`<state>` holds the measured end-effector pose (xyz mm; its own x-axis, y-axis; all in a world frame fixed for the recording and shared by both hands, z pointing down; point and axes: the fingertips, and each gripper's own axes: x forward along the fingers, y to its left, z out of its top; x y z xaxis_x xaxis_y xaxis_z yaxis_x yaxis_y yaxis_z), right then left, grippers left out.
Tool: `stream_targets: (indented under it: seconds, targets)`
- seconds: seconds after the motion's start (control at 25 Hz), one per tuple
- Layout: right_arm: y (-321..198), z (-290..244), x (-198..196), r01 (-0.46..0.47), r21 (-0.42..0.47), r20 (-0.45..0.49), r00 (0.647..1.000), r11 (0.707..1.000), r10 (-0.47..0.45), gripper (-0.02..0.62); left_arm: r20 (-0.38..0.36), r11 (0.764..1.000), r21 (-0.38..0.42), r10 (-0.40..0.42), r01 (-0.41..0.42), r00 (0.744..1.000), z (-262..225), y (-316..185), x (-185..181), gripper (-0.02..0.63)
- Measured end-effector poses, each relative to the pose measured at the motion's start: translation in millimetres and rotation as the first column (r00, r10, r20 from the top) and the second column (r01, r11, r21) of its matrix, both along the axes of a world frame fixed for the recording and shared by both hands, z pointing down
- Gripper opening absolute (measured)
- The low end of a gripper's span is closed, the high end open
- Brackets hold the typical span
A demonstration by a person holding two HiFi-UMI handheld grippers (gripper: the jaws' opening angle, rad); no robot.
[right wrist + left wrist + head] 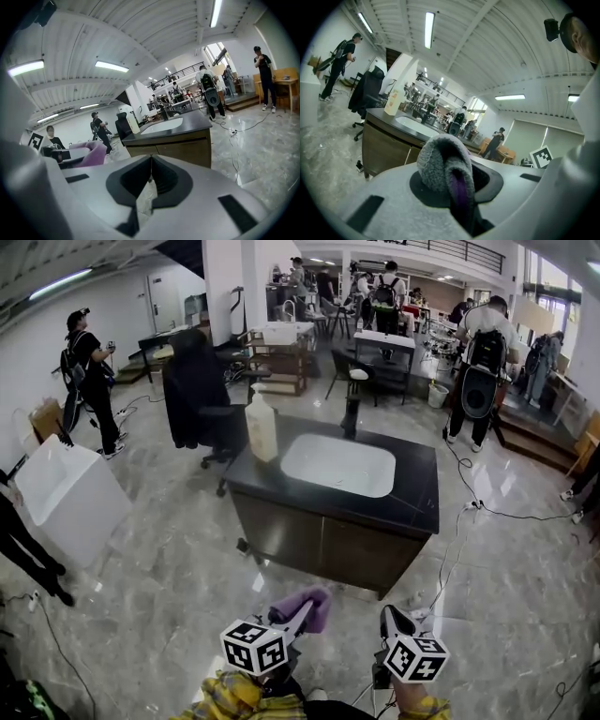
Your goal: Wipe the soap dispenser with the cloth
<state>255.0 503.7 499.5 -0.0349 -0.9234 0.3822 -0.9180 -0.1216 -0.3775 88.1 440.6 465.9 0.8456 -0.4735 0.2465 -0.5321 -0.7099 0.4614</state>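
The soap dispenser [261, 425] stood on the dark counter's [422, 493] left end, just beside the white sink [337, 465], far from me. My left gripper [298, 615] clenched the purple cloth [443, 161]; my right gripper [392, 617] was closed, empty.

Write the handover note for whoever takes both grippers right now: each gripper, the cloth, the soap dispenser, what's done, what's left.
Left gripper: shut on the purple cloth, which bunches out past the jaws.
Right gripper: shut, nothing between the jaws.
Soap dispenser: upright on the dark counter, at its left end beside the white sink basin.
Done: cloth is in hand.
Left: both grippers are short of the counter, with open floor between. Go up to it and wipe the dispenser with the cloth; the right gripper could probably steady the bottle.
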Motion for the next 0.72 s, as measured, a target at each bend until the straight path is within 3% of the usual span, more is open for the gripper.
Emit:
stream_targets:
  seconds: [0.72]
  targets:
    - [-90.9, 3.7, -23.8, 0.065, -0.021, 0.006, 0.998, 0.998, -0.065, 0.006, -0.012, 0.998, -0.021, -0.056, 0.056, 0.998, 0.6, -88.3, -19.7, 0.049]
